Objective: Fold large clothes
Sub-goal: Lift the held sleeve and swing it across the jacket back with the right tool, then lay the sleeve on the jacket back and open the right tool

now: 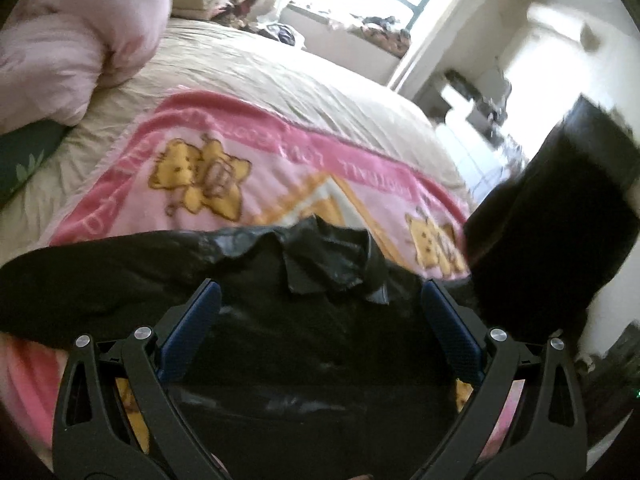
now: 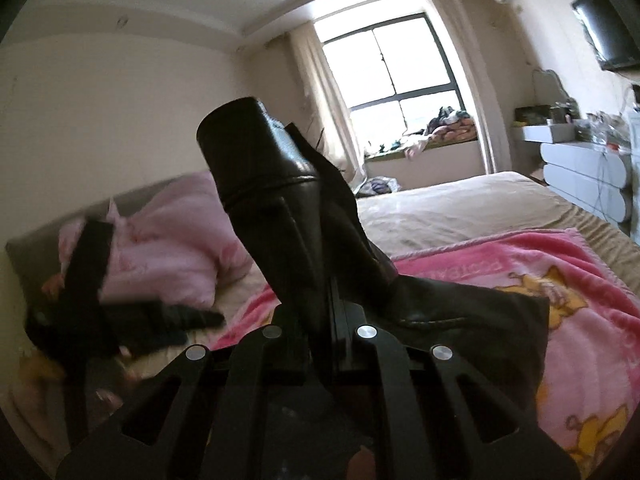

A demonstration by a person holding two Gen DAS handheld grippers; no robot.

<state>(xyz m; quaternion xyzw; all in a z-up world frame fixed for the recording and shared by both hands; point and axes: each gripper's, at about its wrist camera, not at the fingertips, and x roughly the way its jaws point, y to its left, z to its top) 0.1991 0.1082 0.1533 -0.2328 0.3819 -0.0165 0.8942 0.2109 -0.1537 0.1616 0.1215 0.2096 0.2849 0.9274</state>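
Above the pink blanket (image 1: 280, 168), the left gripper (image 1: 320, 300) hangs spread wide over the black jacket (image 1: 280, 344); the right gripper (image 2: 326, 280) pinches its raised sleeve (image 2: 256, 152).

1. You have a pink cartoon blanket (image 1: 280, 184) spread over the beige bed (image 1: 256, 76).
2. A pink quilt (image 2: 168, 240) is bunched at the bed's head edge.
3. A white dresser (image 2: 588, 172) stands beside the bed.

I see a glossy, leather-like black jacket (image 1: 304, 336) on a fluffy pink fleece blanket (image 1: 280, 168); beyond lies a smooth beige sheet (image 1: 280, 76).
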